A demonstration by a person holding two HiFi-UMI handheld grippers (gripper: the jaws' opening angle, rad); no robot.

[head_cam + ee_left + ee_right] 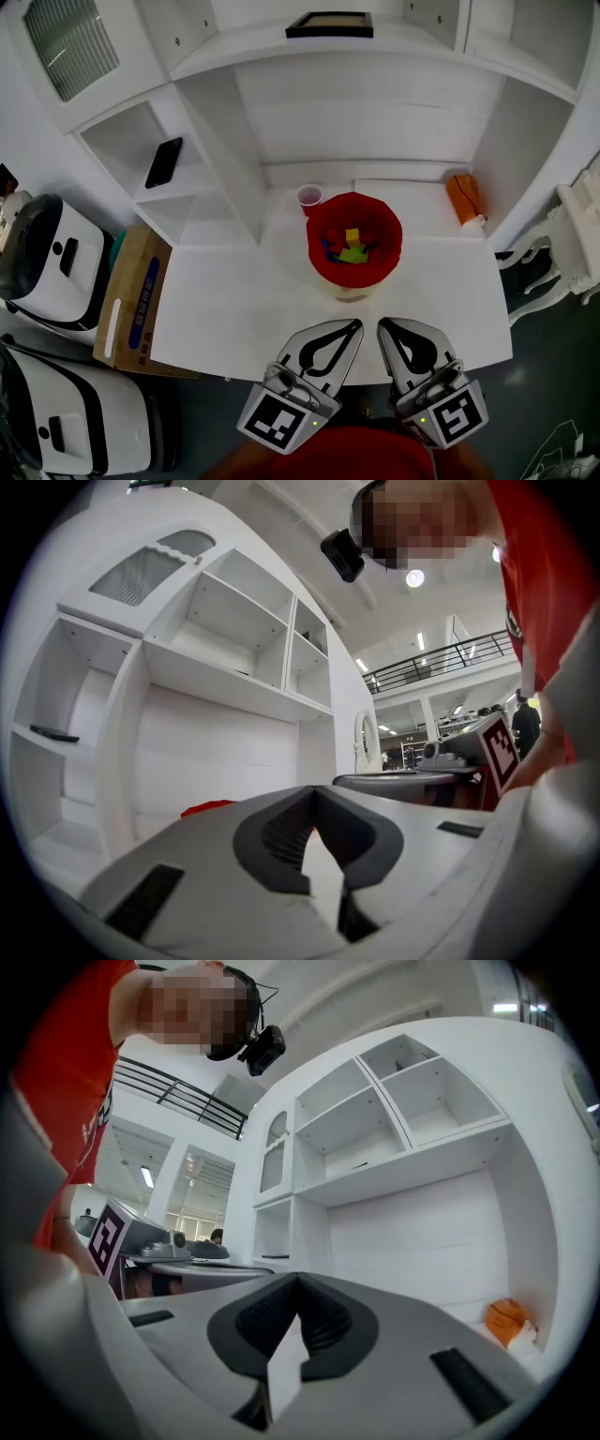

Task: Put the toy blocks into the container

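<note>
Left tongs and right tongs, both closed and empty, side by side at the tabletop's near edge; farther back, a red container holds the toy blocks, pink cup at its far left

The white desk carries a red container, a pink cup and an orange object.

a staged home corner inside a large hall: a white shelf unit with built-in tabletop and picture frame, while the left gripper view's upper right shows high ceiling lights and a railed mezzanine.
</note>
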